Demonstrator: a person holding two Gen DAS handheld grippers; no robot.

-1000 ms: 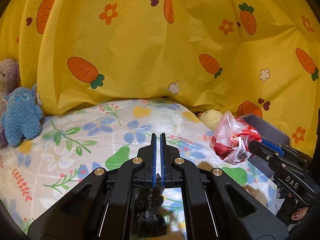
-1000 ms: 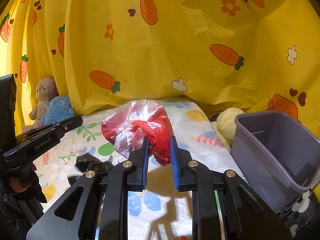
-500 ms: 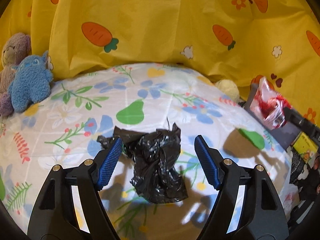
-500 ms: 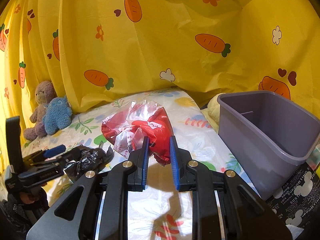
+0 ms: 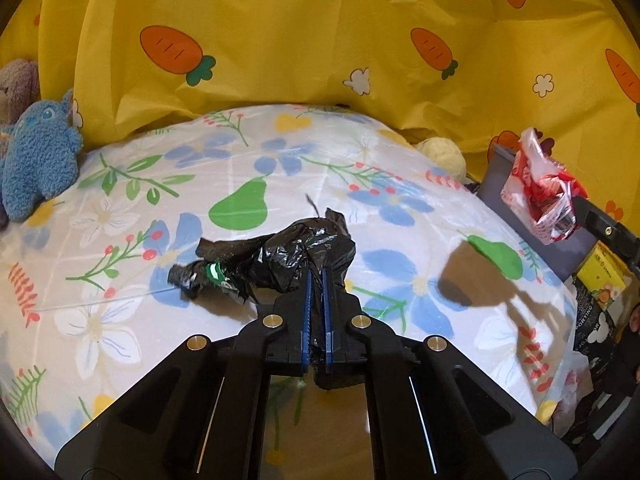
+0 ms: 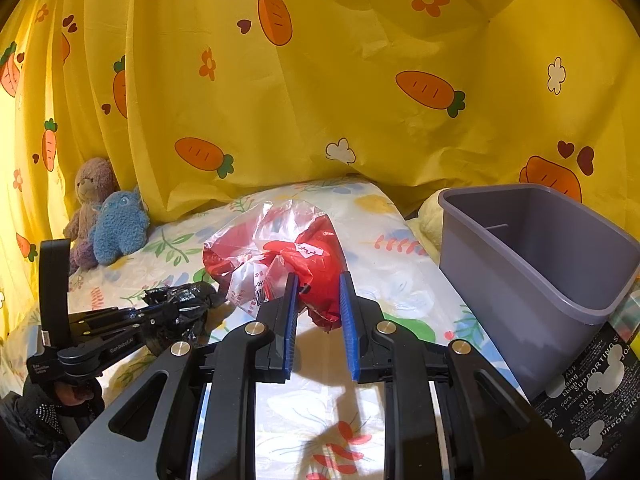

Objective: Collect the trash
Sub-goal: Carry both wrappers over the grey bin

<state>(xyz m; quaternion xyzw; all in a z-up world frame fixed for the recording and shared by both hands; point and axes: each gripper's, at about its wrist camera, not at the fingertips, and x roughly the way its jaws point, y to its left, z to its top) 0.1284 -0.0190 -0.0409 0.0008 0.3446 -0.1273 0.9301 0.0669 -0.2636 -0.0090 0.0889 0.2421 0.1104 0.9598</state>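
Two plush toys [image 5: 36,148] at bed [image 5: 400,280] edge, left view; left hand-held gripper [image 5: 316,280], jaws just closed, pinches black bag [image 5: 288,260] on bed. Right view: one grey bin [image 6: 560,272]; right hand-held gripper [image 6: 318,292] clamps red-and-clear bag [image 6: 280,256] beside it.

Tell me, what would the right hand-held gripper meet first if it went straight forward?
Probably the floral bedsheet. The right hand-held gripper, shut on the red plastic bag, points slightly downward; past the sheet hangs the yellow carrot curtain. Depth is unclear.
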